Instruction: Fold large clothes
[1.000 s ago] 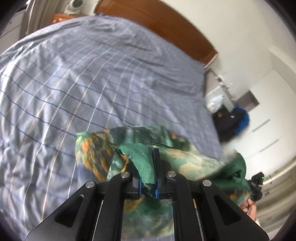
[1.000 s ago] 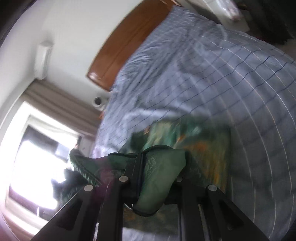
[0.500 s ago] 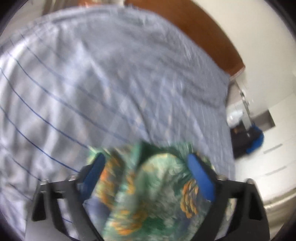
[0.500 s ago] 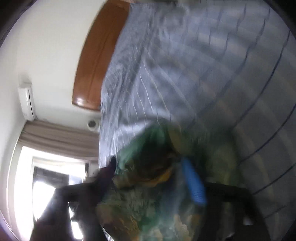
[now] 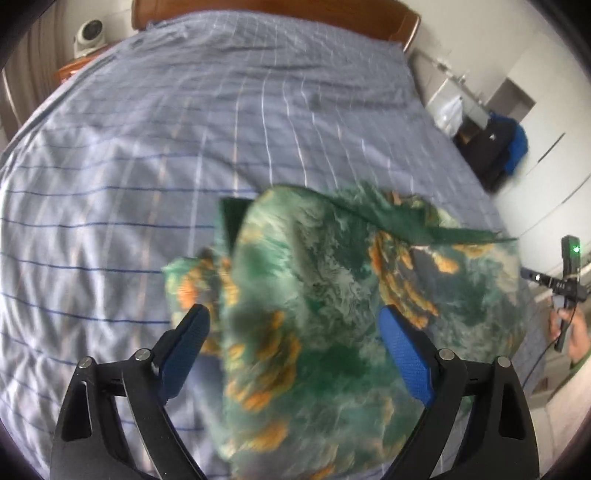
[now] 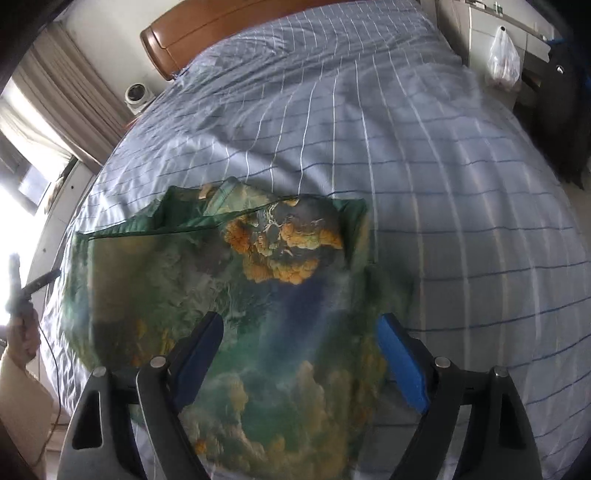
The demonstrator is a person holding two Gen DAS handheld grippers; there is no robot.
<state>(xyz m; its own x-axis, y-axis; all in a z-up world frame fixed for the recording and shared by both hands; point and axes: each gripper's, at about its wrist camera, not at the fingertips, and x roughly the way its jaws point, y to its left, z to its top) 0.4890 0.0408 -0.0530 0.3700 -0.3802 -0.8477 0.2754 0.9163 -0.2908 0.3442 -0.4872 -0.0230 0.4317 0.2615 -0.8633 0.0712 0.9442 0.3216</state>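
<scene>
The left hand-held gripper (image 5: 293, 339) has its blue-padded fingers (image 5: 404, 362) spread wide, pinching nothing. The right hand-held gripper (image 6: 301, 345) is spread likewise. Just beyond both, the green and orange printed garment (image 6: 258, 280) lies bunched on the checked blue bed (image 6: 424, 155). Farther back stands the wooden headboard (image 6: 207, 26).

Each handheld gripper, the left gripper (image 5: 293, 334) and the right gripper (image 6: 301, 341), has black plastic triangular-cutout arms, silver round screws and textured blue pads (image 5: 404, 354). A bare hand (image 5: 570, 334) grips a black handle with a green light; a pale sleeve, possibly cream, shows beside a thin cable (image 6: 55, 373).
</scene>
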